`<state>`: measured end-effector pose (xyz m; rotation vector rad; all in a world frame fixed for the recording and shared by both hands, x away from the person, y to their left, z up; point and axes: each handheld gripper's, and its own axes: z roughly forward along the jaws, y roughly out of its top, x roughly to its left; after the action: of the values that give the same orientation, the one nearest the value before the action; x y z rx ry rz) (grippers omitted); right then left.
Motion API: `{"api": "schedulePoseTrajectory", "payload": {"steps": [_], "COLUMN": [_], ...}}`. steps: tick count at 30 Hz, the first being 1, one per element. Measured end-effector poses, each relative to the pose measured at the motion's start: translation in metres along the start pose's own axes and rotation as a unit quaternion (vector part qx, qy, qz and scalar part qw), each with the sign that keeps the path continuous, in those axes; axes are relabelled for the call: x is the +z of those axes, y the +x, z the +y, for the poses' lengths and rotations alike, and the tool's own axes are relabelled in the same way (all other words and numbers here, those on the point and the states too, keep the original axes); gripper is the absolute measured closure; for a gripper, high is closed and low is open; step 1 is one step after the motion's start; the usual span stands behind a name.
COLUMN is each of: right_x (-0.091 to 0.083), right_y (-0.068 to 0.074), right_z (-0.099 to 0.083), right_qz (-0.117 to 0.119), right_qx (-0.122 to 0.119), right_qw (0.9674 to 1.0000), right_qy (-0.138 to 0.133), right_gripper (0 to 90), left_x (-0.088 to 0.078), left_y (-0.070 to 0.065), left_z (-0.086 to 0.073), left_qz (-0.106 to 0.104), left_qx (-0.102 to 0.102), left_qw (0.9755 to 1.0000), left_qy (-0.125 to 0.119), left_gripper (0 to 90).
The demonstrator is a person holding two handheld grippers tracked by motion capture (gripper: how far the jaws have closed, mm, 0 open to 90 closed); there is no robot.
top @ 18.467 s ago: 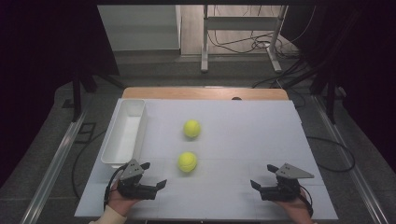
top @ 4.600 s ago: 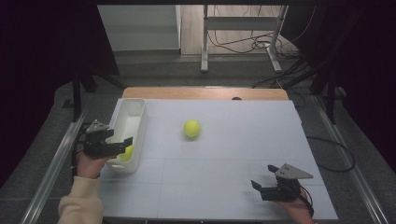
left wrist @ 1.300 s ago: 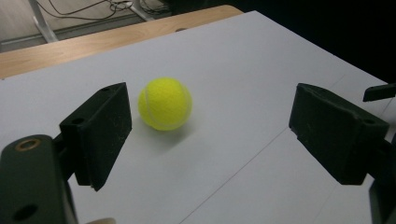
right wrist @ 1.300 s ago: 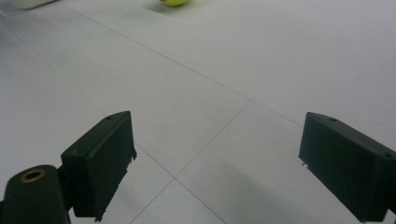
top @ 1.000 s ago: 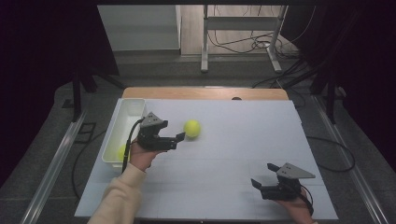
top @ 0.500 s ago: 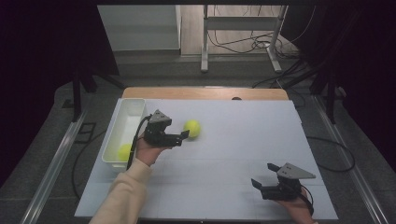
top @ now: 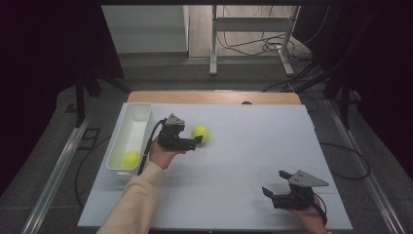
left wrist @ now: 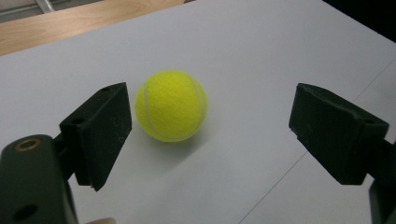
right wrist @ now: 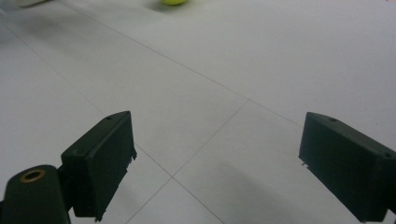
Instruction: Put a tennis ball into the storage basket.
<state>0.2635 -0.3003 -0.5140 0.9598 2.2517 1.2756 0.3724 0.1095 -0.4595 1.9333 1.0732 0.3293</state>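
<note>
White sheeting covers the table (top: 234,195), and at its near right corner the right gripper (top: 275,194) rests with its jaws spread wide on nothing but bare surface. Further in on the left, a long white plastic tray (top: 140,113) sits along the table's edge with 1 yellow-green tennis ball (top: 130,158) lying in its near end. Just beside the tray, the left gripper (top: 194,142) is held out in a hand (top: 163,155) with a cream sleeve, its jaws apart and clamped on nothing. A second tennis ball (top: 200,133) lies on the white surface right at the tips of those jaws. In the left gripper view that ball (left wrist: 171,105) sits just beyond the jaws and close to the left one, not centred in the gap and not squeezed; I cannot tell whether it touches that jaw. No lettering is readable on either ball. Beyond the sheeting, a strip of bare wood (top: 214,97) shows at the table's far edge.
</note>
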Motion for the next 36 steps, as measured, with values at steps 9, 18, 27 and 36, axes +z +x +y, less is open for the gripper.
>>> {"api": "schedulePoseTrajectory", "payload": {"steps": [9,18,27,36], "right_x": [0.000,0.001,0.001,0.001], "right_y": [0.000,-0.001,-0.001,-0.001], "right_z": [0.000,0.000,-0.001,-0.001], "right_qz": [-0.001,-0.001,-0.001,-0.001], "right_qx": [-0.001,0.000,-0.001,-0.001], "right_qw": [1.0000,1.0000,1.0000,1.0000], "right_qy": [0.002,0.004,0.004,0.005], "right_gripper": [10.9,10.9,11.0,11.0], "left_x": [0.011,0.020,0.030,0.042], "left_y": [0.001,0.004,0.008,0.014], "left_z": [0.003,0.004,0.004,0.002], "left_qz": [0.007,0.012,0.015,0.023], "left_qx": [0.004,0.004,0.001,-0.001], "left_qw": [0.9998,0.9995,0.9991,0.9980], "left_qy": [0.017,0.028,0.040,0.060], "left_gripper": [14.0,14.1,13.8,13.4]}}
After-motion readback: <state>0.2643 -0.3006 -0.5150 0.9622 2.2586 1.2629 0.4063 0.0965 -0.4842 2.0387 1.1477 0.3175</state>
